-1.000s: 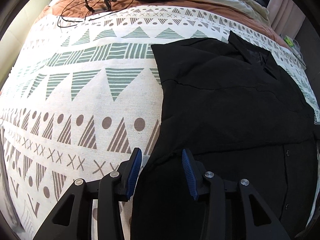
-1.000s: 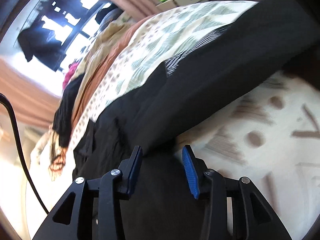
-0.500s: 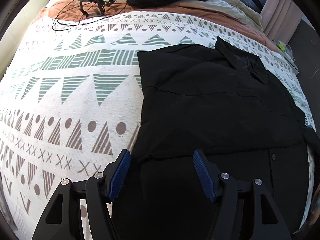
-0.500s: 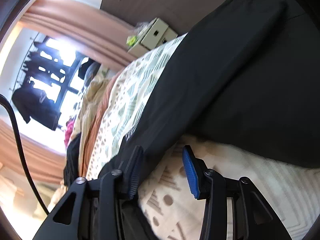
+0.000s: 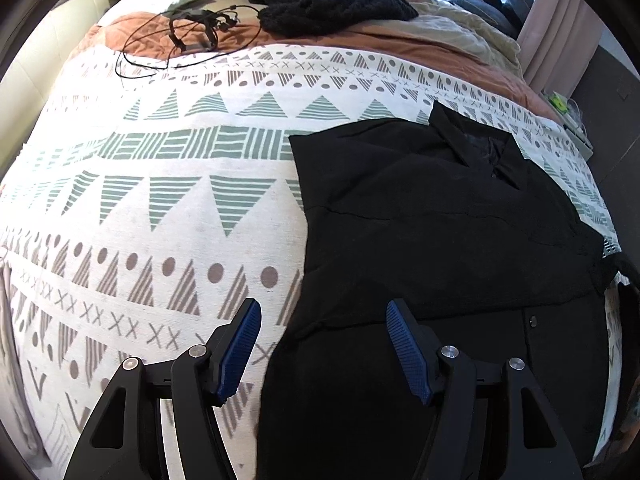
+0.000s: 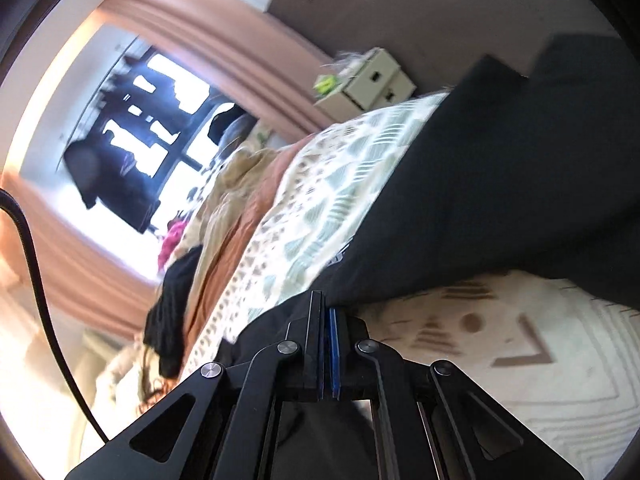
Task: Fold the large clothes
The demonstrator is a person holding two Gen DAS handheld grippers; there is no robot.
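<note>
Black shirt (image 5: pixel 440 232) cloth is what my right tongs (image 6: pixel 325 305) are clamped on. Their blue pads have just been closing and now sit pressed together, with a thin edge of the fabric caught between the tips. From that pinch the shirt (image 6: pixel 480 184) rises to the upper right as a dark sheet, lifted off the bed. Under it and to the right I see the patterned bedspread (image 6: pixel 500 360).

My left tongs (image 5: pixel 323 308) stand apart, and their jaws have just been opening. They hold nothing. They hover over the shirt's near left edge, the left pad above the bedspread (image 5: pixel 180 200) and the right pad above the black cloth.

Beyond them the shirt lies flat on the right half of the bed, with one panel folded across it. Its collar (image 5: pixel 472 148) points toward the far side, and a small button (image 5: pixel 533 322) shows on the lower layer near the right pad.

To the left, the cream bedspread with green and brown triangles, dots and crosses lies bare. Farther back a tangle of thin black cable (image 5: pixel 192 36) rests on an orange blanket (image 5: pixel 120 32), beside a dark knitted garment (image 5: pixel 328 4).

Past my right tongs the view is blurred. I can make out a pink curtain (image 6: pixel 240 52), a bright window (image 6: pixel 160 120) and a pale drawer box (image 6: pixel 372 80) beside the bed.
</note>
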